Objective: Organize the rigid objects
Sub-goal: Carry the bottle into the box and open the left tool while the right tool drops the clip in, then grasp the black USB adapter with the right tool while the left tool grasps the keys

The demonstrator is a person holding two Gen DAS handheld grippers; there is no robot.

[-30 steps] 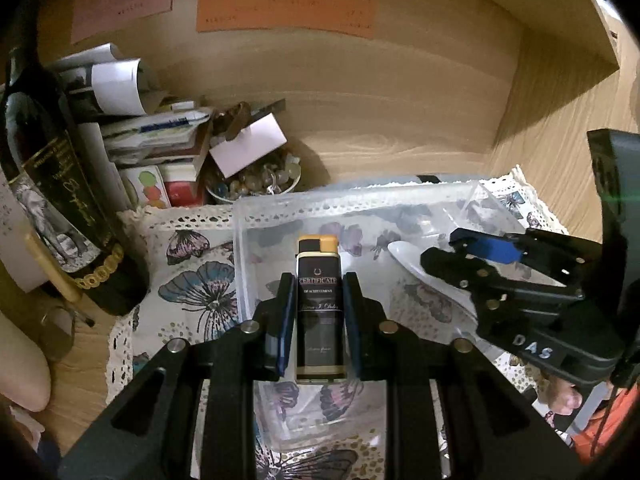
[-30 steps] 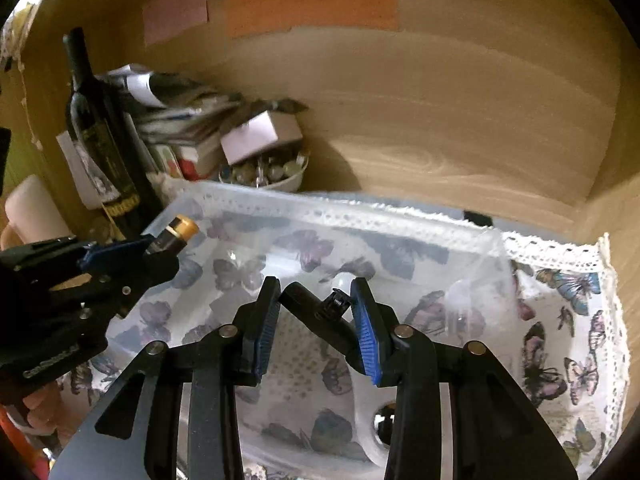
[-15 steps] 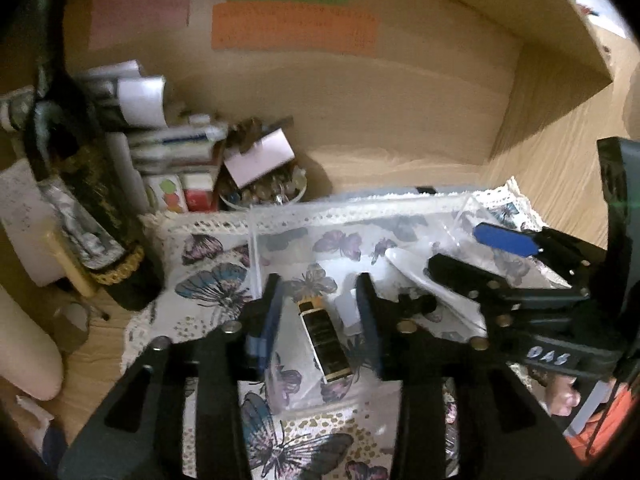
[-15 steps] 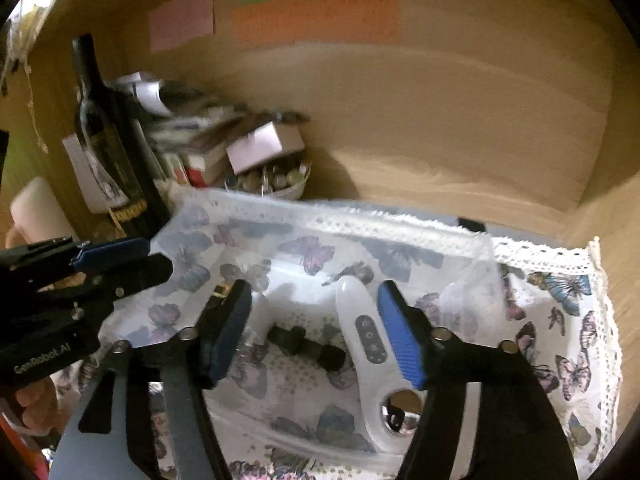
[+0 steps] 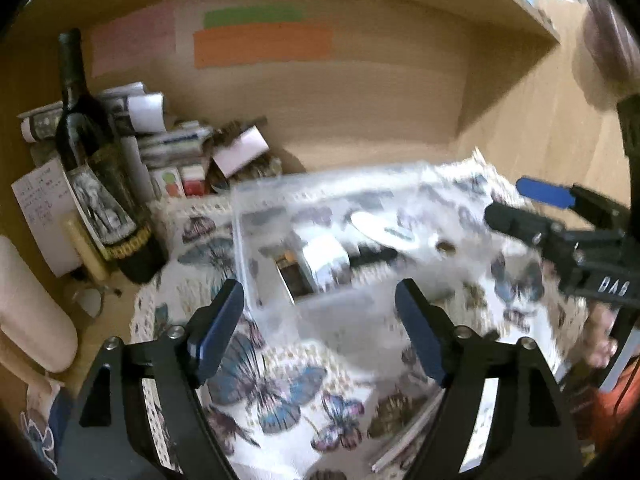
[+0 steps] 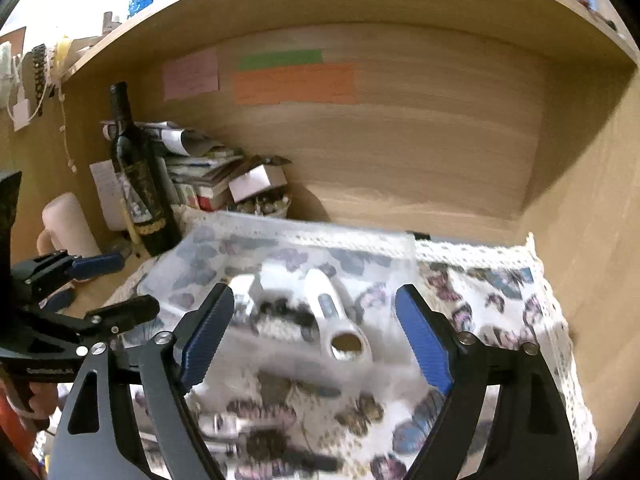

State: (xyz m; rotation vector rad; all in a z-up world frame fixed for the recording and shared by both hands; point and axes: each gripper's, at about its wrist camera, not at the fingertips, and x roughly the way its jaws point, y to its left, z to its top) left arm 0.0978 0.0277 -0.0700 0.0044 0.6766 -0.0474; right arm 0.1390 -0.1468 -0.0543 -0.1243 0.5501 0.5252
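I see both my left gripper (image 5: 319,320) and right gripper (image 6: 314,326) spread wide, holding nothing. The clear box (image 5: 256,248) lies just ahead of them, a black bottle (image 5: 295,278) inside.

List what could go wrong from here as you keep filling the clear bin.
The wine bottle stands upright just left of the clear bin; a swing of the left gripper might topple it. More items lie on the butterfly cloth near the right gripper; dragging the cloth could shift the bin.

Bottle (image 5: 100,184) left of bin (image 5: 256,256)
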